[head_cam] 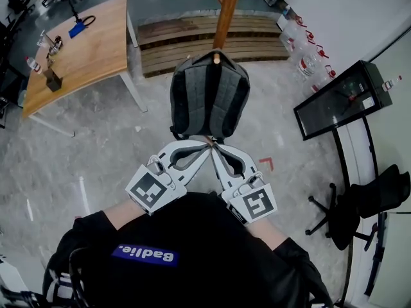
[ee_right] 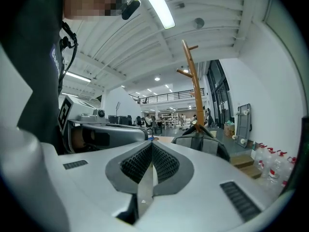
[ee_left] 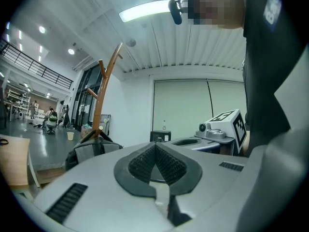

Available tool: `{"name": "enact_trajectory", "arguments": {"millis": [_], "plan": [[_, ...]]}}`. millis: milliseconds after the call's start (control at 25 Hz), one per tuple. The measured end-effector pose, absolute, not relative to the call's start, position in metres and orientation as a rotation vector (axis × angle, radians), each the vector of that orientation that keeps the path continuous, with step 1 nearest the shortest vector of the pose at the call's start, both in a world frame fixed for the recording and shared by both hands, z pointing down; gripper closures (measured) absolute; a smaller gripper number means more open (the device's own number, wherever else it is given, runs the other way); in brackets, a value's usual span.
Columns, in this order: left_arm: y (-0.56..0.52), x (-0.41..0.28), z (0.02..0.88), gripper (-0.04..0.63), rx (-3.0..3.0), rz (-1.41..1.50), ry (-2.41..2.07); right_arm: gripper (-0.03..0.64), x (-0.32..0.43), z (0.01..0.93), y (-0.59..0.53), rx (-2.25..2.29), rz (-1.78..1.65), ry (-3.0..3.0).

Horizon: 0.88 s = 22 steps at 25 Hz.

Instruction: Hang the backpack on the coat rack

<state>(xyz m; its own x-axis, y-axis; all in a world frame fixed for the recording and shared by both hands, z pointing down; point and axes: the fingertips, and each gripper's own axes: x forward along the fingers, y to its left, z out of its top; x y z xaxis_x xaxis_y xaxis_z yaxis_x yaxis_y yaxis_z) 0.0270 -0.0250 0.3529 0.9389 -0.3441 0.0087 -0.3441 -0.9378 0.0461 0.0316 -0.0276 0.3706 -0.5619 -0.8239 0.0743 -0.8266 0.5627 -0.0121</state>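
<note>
A dark grey backpack [head_cam: 209,95] hangs by its top loop from a peg on the wooden coat rack [head_cam: 226,10], straps facing me. Both grippers are held low in front of me, their tips meeting just below the backpack's bottom edge. My left gripper [head_cam: 203,146] is shut with nothing in it, and my right gripper [head_cam: 216,149] is shut and empty too. In the left gripper view the shut jaws of the left gripper [ee_left: 155,147] point past the backpack [ee_left: 89,151] and the rack [ee_left: 102,93]. The right gripper view shows the right gripper [ee_right: 150,147] with the backpack [ee_right: 203,142] and rack [ee_right: 193,83] beyond it.
A wooden table [head_cam: 83,43] stands at the back left. A slatted wooden platform [head_cam: 192,43] lies behind the rack. Several water bottles [head_cam: 307,53] line the wall at right, near a black cabinet [head_cam: 337,98] and an office chair [head_cam: 363,204].
</note>
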Motion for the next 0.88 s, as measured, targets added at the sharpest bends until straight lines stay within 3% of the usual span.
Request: {"name": "enact_trajectory", "arguments": {"millis": [880], "plan": [[-0.008, 0.020, 0.370, 0.586, 3.044, 0.099, -0.524, 0.611, 0.025, 0.376, -0.008, 1.428, 0.101, -2.706]]}}
